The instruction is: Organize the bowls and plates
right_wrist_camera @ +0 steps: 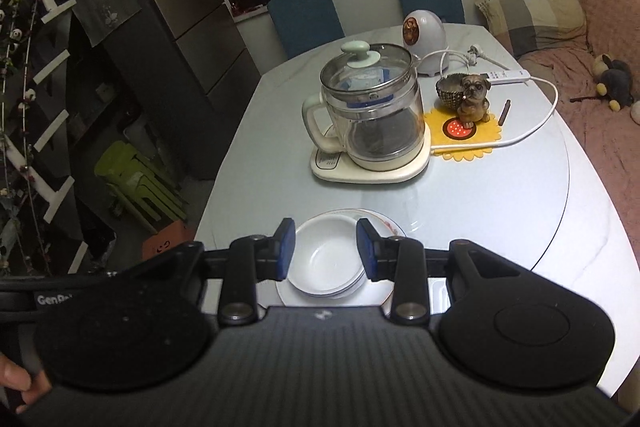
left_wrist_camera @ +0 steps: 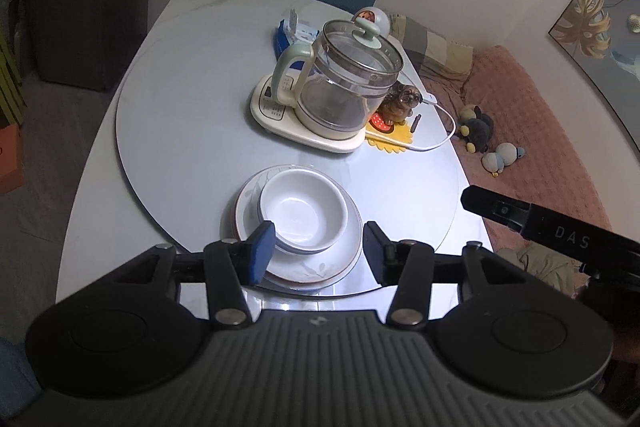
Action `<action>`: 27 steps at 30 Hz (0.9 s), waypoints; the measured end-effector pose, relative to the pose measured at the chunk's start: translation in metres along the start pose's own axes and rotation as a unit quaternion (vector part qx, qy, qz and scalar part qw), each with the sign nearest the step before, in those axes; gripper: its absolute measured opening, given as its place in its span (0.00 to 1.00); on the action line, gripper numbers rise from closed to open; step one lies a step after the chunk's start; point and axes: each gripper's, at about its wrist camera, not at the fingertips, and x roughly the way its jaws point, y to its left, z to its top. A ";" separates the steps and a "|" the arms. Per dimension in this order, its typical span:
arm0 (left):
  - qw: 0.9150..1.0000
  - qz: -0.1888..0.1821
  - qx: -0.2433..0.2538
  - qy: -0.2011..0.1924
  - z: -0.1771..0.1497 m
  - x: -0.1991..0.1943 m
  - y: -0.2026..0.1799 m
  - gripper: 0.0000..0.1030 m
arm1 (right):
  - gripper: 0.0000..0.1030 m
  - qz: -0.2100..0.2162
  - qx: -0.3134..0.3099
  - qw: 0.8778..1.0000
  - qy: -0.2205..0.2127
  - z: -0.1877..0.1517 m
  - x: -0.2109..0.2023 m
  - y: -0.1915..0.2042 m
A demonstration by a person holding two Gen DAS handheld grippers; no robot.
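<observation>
White bowls (left_wrist_camera: 304,211) sit nested on stacked plates (left_wrist_camera: 320,267) with a brown rim, near the front edge of the glass turntable (left_wrist_camera: 180,131). My left gripper (left_wrist_camera: 316,247) is open and empty, held above the near side of the stack. In the right wrist view the same bowls (right_wrist_camera: 326,259) rest on the plates (right_wrist_camera: 378,293). My right gripper (right_wrist_camera: 325,249) is open and empty, its blue pads (right_wrist_camera: 285,247) on either side of the bowls, above them. The right gripper's black body (left_wrist_camera: 552,227) also shows at the right of the left wrist view.
A glass kettle (left_wrist_camera: 344,83) on its cream base stands mid-table, also in the right wrist view (right_wrist_camera: 372,115). Behind it are a dog figurine (right_wrist_camera: 472,99) on a yellow mat, a white cable (right_wrist_camera: 532,131), a power strip and a white appliance (right_wrist_camera: 424,39). Blue chairs stand beyond; a pink sofa (left_wrist_camera: 532,115) lies right.
</observation>
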 end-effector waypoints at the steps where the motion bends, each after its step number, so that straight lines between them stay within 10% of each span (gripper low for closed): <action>1: 1.000 0.001 0.005 -0.007 -0.001 -0.007 -0.001 0.57 | 0.36 0.000 -0.004 1.000 -0.008 -0.002 -0.007 0.002; 6: 0.999 0.019 0.021 -0.043 -0.014 -0.042 -0.003 0.78 | 0.82 -0.005 -0.005 0.999 -0.042 -0.013 -0.035 0.004; 27: 0.993 0.068 0.033 -0.091 -0.092 -0.125 -0.003 0.97 | 0.83 -0.040 -0.022 0.997 -0.054 -0.083 -0.092 0.019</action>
